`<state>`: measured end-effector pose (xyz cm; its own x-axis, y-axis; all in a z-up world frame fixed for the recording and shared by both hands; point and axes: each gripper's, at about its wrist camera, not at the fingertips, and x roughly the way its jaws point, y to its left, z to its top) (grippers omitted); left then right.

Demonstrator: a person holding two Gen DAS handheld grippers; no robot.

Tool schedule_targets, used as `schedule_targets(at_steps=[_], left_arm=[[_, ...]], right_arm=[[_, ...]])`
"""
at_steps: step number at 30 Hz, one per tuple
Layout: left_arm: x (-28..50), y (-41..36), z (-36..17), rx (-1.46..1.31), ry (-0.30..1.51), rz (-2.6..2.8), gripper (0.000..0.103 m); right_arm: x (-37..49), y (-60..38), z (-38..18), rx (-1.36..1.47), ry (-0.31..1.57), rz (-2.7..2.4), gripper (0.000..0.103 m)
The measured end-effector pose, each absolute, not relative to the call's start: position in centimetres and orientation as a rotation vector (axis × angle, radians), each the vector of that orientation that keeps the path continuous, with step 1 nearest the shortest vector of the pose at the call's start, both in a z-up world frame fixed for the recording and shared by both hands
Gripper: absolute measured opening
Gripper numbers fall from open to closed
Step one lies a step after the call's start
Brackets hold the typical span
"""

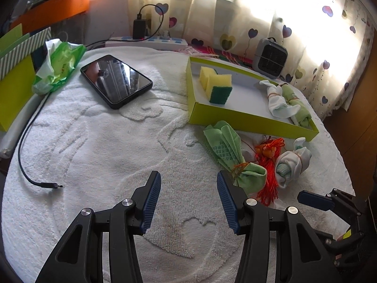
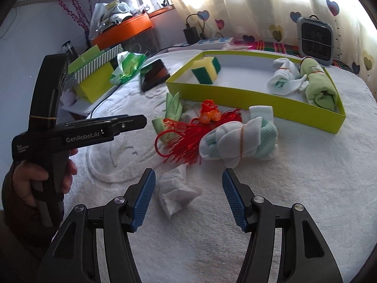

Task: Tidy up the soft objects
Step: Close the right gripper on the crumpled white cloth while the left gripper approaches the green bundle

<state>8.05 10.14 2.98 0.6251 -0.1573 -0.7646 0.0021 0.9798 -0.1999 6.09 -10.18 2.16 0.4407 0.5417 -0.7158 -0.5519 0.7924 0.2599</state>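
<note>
**A:** Watching from the side here. Both grippers hang over the towel, jaws wide apart, nothing in either. Left gripper (image 1: 188, 200) has the green cloth (image 1: 232, 155) just off its right pad; right gripper (image 2: 188, 198) has the sock bundle (image 2: 238, 139) straight ahead, a little right of centre.

**B:** So which goes first?

**A:** My guess is the right one on the sock bundle. It lies outside the tray (image 2: 259, 99), near its front wall, next to the red tassel (image 2: 186, 139).

**B:** How's it lying?

**A:** Long axis runs roughly left-right across the right gripper's view, rubber band round the middle, mint end toward the right. So the jaws would straddle it lengthwise; I'd roll the wrist to pinch across the short way.

**B:** And the cloth?

**A:** Bundled, long axis slanting from the tray down toward the left gripper, tied end nearest it.
</note>
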Motion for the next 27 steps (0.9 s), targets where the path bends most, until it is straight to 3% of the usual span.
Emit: schedule_targets(at_steps=[15,19,23,25,27], left_arm=[[8.4,10.6,2.3,-0.225,0.914,-0.116,0.049],[8.4,10.6,2.3,-0.225,0.914,-0.118,0.049],[8.5,10.5,2.2,-0.243,0.92,-0.136,0.049],[8.6,10.5,2.1,-0.248,0.924,-0.139,0.049],[8.7,10.4,2.2,-0.25,0.924,-0.142,0.049]], right_arm=[[4.7,-7.9,1.1,-0.206,0.869,0.674,0.06],[4.7,-8.0,1.1,-0.227,0.859,0.657,0.044],[4.6,-8.2,1.2,-0.228,0.853,0.647,0.038],[4.5,-8.2,1.2,-0.226,0.85,0.646,0.027],[4.5,-8.4,1.3,-0.219,0.845,0.643,0.026]])
